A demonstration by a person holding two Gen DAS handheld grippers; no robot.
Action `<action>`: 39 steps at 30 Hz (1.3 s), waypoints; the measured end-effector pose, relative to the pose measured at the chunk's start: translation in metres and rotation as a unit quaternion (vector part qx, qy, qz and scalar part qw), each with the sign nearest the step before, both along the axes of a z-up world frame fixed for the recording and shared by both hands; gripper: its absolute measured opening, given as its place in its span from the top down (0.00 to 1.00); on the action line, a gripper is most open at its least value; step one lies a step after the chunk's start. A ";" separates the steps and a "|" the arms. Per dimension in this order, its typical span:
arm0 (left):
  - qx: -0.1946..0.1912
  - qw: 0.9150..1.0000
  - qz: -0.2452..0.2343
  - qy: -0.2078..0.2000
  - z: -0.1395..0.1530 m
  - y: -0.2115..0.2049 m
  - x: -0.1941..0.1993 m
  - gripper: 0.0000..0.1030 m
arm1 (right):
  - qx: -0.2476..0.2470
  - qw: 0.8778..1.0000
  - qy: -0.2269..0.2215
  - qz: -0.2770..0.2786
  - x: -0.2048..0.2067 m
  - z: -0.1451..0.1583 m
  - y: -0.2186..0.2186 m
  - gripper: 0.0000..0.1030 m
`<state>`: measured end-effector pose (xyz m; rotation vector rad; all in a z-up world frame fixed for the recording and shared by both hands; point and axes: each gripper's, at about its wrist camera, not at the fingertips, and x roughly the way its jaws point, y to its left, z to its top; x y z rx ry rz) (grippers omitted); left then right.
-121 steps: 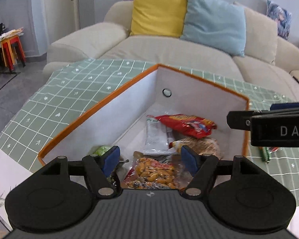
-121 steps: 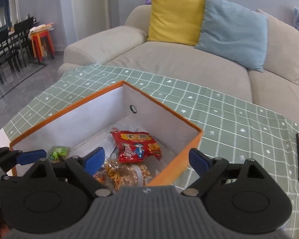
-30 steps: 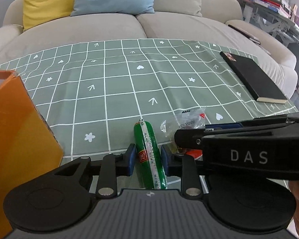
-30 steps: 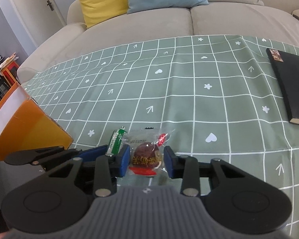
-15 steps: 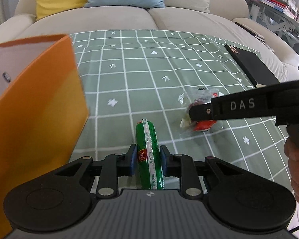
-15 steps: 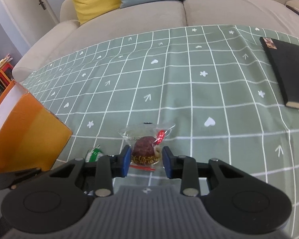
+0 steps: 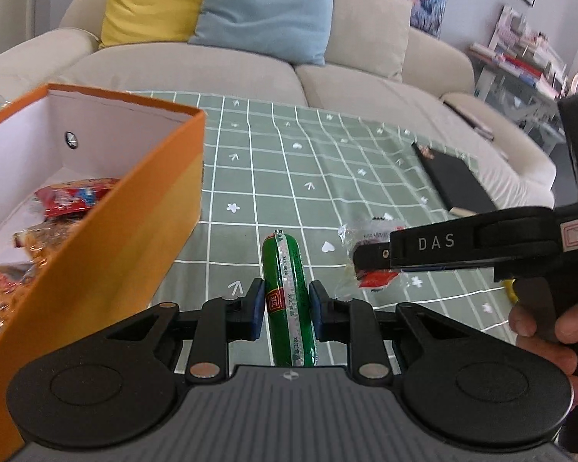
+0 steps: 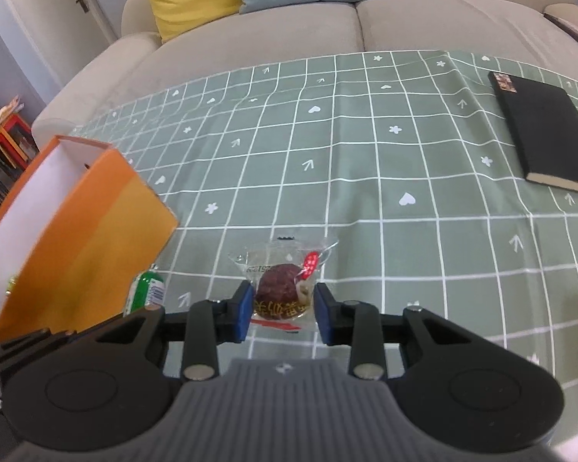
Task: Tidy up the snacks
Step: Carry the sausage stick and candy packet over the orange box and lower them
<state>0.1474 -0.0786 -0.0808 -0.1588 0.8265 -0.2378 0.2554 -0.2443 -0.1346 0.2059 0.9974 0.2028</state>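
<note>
Since a second ago you have lifted both snacks clear of the green checked tablecloth (image 8: 366,161) and brought them nearer the orange box (image 7: 108,238). Your left gripper (image 7: 285,310) is clamped on the green sausage (image 7: 287,288), which points straight ahead between the pads; the box, with snack packets (image 7: 73,196) inside, sits to its left. Your right gripper (image 8: 282,312) pinches the clear-wrapped brown sweet (image 8: 283,288) between its blue pads. Far to its right, ahead, lies a black notebook (image 8: 547,134).
</note>
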 end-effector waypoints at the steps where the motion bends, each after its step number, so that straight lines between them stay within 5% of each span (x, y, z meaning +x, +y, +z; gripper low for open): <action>1: -0.004 1.000 0.001 -0.004 0.004 0.002 -0.003 0.74 | 0.007 1.000 0.000 -0.004 -0.005 0.002 0.000 0.70; 20: -0.016 0.995 0.039 -0.088 0.080 0.069 -0.055 0.74 | 0.062 0.995 -0.076 -0.026 -0.106 0.048 0.042 0.69; 32: 0.022 0.991 0.094 -0.093 0.097 0.137 -0.059 0.74 | 0.072 0.987 -0.128 0.059 -0.119 0.081 0.112 0.69; 39: 0.016 0.993 0.099 -0.055 0.093 0.175 -0.040 0.74 | 0.054 0.980 -0.133 0.135 -0.098 0.091 0.163 0.69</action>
